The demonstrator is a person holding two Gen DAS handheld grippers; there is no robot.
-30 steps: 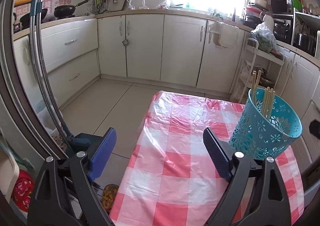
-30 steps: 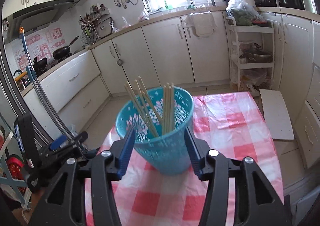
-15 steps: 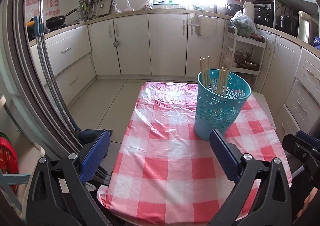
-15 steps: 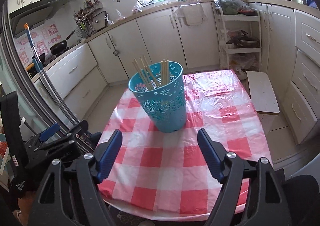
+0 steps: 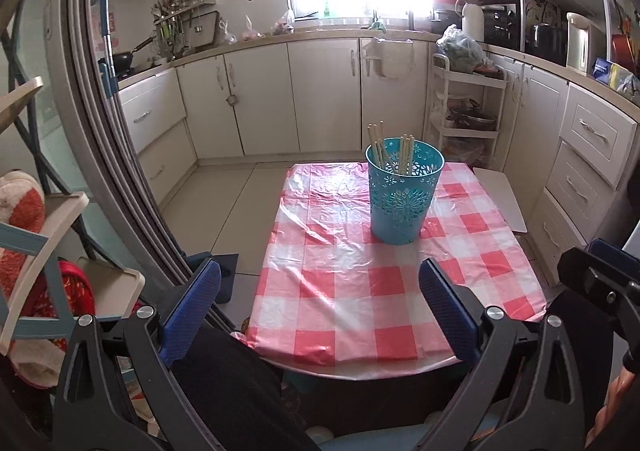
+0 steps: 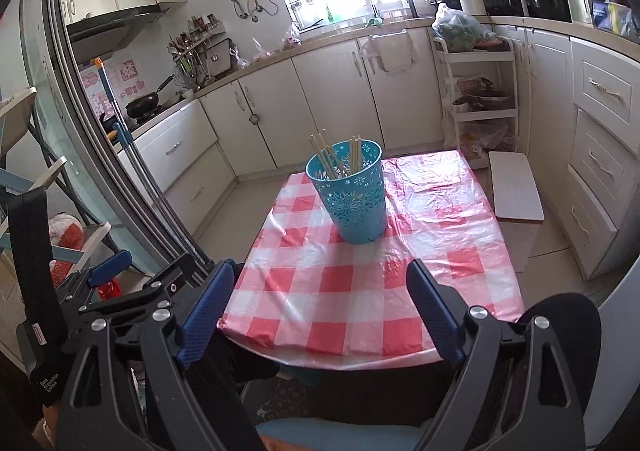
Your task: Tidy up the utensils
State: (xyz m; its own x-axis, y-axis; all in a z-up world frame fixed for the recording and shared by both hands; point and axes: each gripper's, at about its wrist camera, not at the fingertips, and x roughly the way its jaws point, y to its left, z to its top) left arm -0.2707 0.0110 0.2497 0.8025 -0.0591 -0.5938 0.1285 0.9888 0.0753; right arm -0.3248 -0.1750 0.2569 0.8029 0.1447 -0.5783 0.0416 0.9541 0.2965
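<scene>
The desk in its pink checked cloth carries the blue basket upright toward its far end, chopsticks standing inside; short of the basket, left gripper and right gripper hover, fingers spread wide, holding nothing

The surface wears a glossy cloth checked in pink-red and white. The basket is turquoise, pierced with flower and star cutouts, and the chopsticks in it are pale tan wood. Each tool, left and right, has a black frame and dark blue ribbed pads. The cabinets are cream.
</scene>
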